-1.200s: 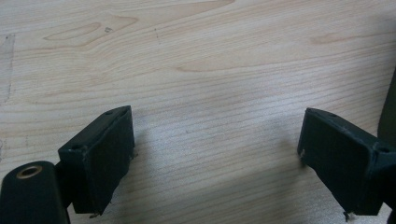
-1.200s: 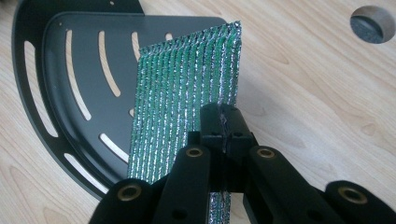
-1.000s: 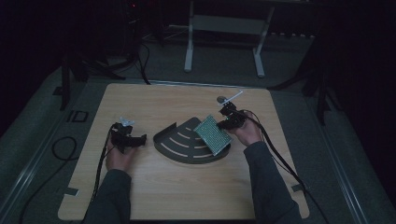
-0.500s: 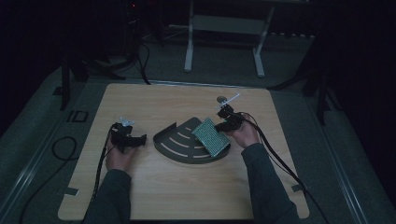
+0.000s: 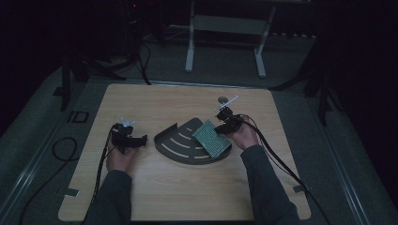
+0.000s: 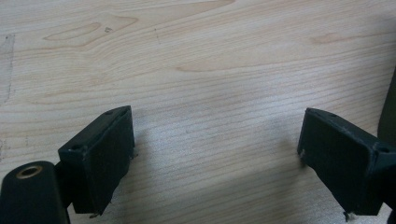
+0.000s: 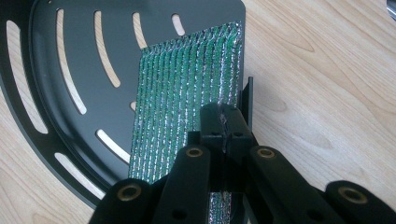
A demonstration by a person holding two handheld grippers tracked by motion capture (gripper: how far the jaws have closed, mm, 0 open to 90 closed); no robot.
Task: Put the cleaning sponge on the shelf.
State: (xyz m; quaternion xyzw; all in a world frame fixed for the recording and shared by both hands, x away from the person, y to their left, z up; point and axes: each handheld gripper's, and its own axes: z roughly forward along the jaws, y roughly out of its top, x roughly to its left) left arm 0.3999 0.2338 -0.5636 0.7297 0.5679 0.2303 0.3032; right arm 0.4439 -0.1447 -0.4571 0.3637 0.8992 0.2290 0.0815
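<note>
- Right gripper (image 7: 223,122): jaws pressed together on the near edge of a green perforated board (image 7: 187,98); in the high view this gripper (image 5: 224,125) sits at the board's far right corner.
- Green perforated board (image 5: 212,138): tilted, its lower part inside the black slotted tray (image 7: 70,84), its gripped edge raised above the tray's straight right-hand side.
- Black slotted tray (image 5: 180,143): fan-shaped, low raised rim, curved edge toward the person, at the table's middle.
- Left gripper (image 6: 215,154): jaws spread wide, nothing between them, bare wood beneath; in the high view it (image 5: 141,138) lies just left of the tray, apart from it.
- Wooden table (image 5: 155,101): open surface behind the tray and along the near edge.
- Small white-and-grey object (image 5: 226,102): on the table just behind the right gripper; kind not discernible.
</note>
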